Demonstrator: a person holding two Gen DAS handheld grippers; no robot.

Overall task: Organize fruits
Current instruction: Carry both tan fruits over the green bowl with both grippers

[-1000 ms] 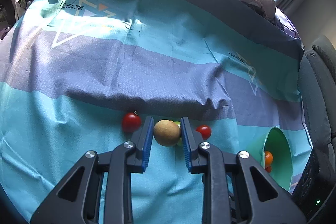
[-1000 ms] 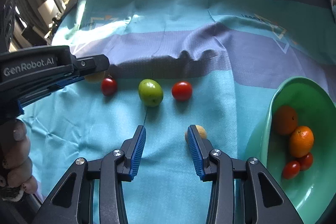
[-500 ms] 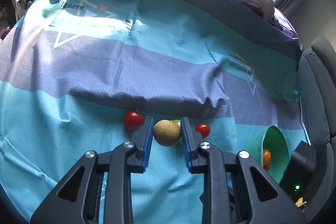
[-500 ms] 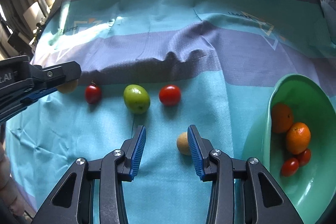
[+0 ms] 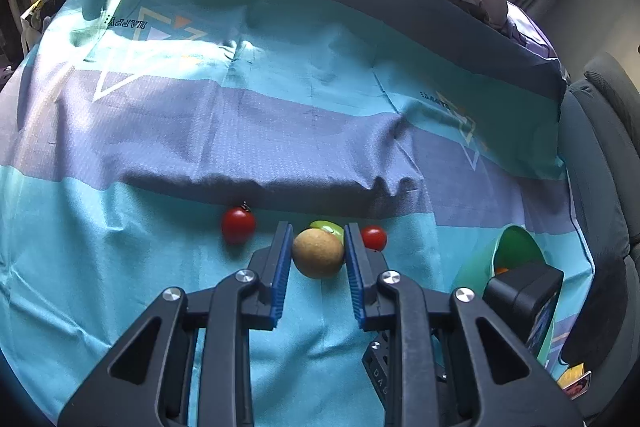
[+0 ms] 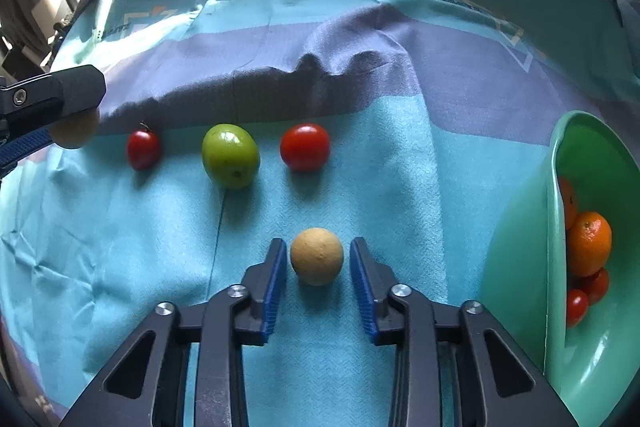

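On the teal cloth, a small red tomato [image 6: 143, 149], a green fruit [image 6: 230, 155] and a bigger red tomato [image 6: 305, 147] lie in a row. In front of them a tan round fruit [image 6: 317, 257] rests on the cloth between the pads of my right gripper [image 6: 317, 242]. Its jaws are closing, and a thin gap still shows on each side of the fruit. My left gripper [image 5: 317, 227] is shut on another tan fruit [image 5: 318, 253], held just above the cloth at the row's left end. The same row shows beyond it: tomato [image 5: 238, 225], green fruit [image 5: 328, 226], tomato [image 5: 374, 237].
A green bowl [image 6: 554, 187] at the right holds oranges [image 6: 588, 243] and small tomatoes [image 6: 576, 307]. A raised fold of the purple stripe [image 6: 320, 79] runs behind the fruit row. A grey seat [image 5: 600, 155] stands off the cloth's right edge.
My right gripper has come down and shifted so that the loose tan fruit now sits between its pads, and its jaws have narrowed. The left gripper has kept still with its fruit.
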